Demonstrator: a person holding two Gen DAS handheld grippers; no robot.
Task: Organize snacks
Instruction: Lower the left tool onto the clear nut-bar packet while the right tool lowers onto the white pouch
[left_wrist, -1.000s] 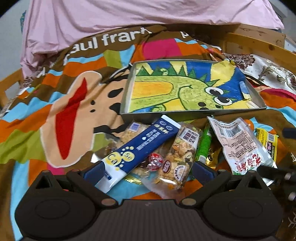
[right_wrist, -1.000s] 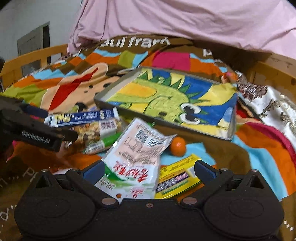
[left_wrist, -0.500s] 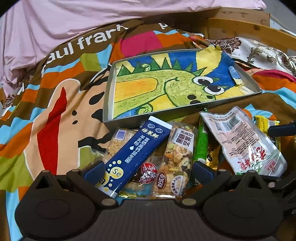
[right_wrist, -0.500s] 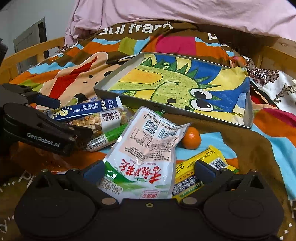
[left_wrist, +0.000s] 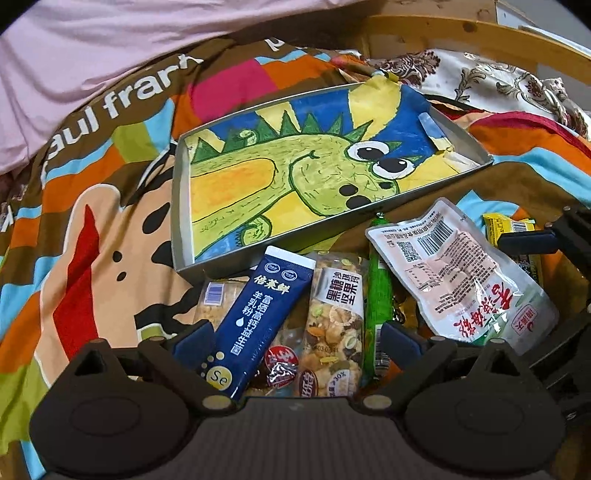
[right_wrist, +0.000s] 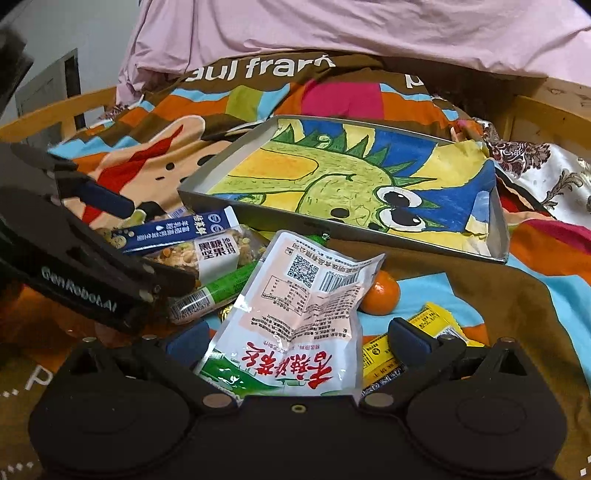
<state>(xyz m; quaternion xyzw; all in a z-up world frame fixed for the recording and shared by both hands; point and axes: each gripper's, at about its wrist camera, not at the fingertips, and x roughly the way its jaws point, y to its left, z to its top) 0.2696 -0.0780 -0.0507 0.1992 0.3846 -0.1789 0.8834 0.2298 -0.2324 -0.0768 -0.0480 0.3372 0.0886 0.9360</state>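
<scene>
Blue sachet: the navy stick pack (left_wrist: 258, 317) lay between the spread fingers of the left gripper (left_wrist: 295, 338), long axis running away from the claw toward the tray (left_wrist: 181, 206), lettered "Se" at its near end.
Left claw: wide open, gripping nothing.
Right claw: the right gripper (right_wrist: 295, 339) also stood open, straddling the white pouch (right_wrist: 295, 317), which bore a QR code, a barcode and red Chinese characters.
Nearer arm: left, judged best placed for the sachet.
Tray: empty, dinosaur drawing inside, beyond the snack pile.
Writing: blanket (left_wrist: 110, 229) read "aul fran"; left claw's arm read "GenRobot.AI".
</scene>
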